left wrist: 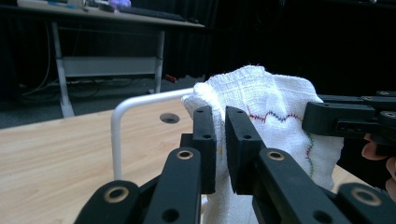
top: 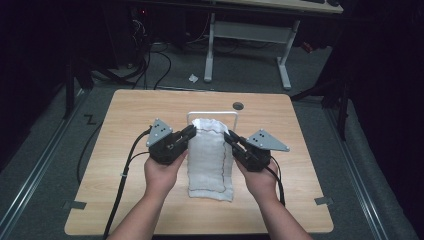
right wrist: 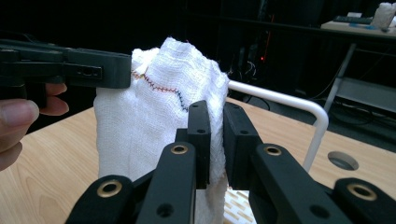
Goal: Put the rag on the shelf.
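Observation:
A white cloth (top: pixel 210 160) with a dark stitched line hangs lifted by its far end above the wooden table (top: pixel 125 125); its near end still lies on the wood. My left gripper (top: pixel 194 132) is shut on the cloth's left top corner (left wrist: pixel 219 112). At the right top corner, my right gripper (top: pixel 228 136) is shut on the cloth (right wrist: pixel 159 107). A white metal rail (top: pixel 212 114) stands right behind the raised cloth. The left gripper view has the rail (left wrist: pixel 135 105) beside the cloth, and the right gripper view has the rail (right wrist: pixel 280 100) behind it.
A round cable hole (top: pixel 238 105) lies in the table's far side. Black cables (top: pixel 125 170) trail from the left gripper over the front left of the table. Beyond the table stands a desk with white legs (top: pixel 285 60). Tape marks (top: pixel 75 204) sit near the front corners.

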`<state>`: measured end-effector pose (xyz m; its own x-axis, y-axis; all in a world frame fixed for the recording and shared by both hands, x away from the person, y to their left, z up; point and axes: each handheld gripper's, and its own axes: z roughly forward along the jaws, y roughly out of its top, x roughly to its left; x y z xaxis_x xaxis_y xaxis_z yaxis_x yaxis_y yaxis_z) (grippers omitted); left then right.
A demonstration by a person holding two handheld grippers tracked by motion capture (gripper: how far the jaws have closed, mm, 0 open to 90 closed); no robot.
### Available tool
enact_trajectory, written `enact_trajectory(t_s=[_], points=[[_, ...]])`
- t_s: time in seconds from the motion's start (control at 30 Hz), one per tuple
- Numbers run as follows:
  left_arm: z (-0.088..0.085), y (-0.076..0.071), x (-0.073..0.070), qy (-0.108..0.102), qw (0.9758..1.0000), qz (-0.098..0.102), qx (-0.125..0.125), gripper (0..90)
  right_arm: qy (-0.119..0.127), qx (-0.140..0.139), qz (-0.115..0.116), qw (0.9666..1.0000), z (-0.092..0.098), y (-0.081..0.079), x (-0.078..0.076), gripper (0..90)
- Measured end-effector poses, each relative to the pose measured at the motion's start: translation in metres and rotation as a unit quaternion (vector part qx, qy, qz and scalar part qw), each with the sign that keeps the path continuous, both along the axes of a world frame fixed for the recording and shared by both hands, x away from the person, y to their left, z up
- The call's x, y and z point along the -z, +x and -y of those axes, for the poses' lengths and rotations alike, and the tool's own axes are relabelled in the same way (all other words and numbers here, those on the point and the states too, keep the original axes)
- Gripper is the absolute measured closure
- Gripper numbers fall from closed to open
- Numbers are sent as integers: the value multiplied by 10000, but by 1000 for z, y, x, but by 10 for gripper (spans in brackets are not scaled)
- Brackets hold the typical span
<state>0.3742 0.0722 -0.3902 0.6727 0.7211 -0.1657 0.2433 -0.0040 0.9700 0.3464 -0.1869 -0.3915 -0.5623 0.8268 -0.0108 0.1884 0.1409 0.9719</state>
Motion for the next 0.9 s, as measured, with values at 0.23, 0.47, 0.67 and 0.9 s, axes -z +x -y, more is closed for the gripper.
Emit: enact_trajectory(t_s=[0.23,0.47,0.67,0.9], points=[[-1,1,-7,-69,9999,133,0,833,50,3,117,9999,0,2,-8,828],[0,3,-16,-86,9996,284,6,833,102,27,195,9998,0,3,-17,828],[1,6,-28,-53,9988,486,1,834,132,27,295,9995,0,6,-28,827],[4,16,-43,46,9977,677,1,834,149,76,403,9990,2,15,-41,827]])
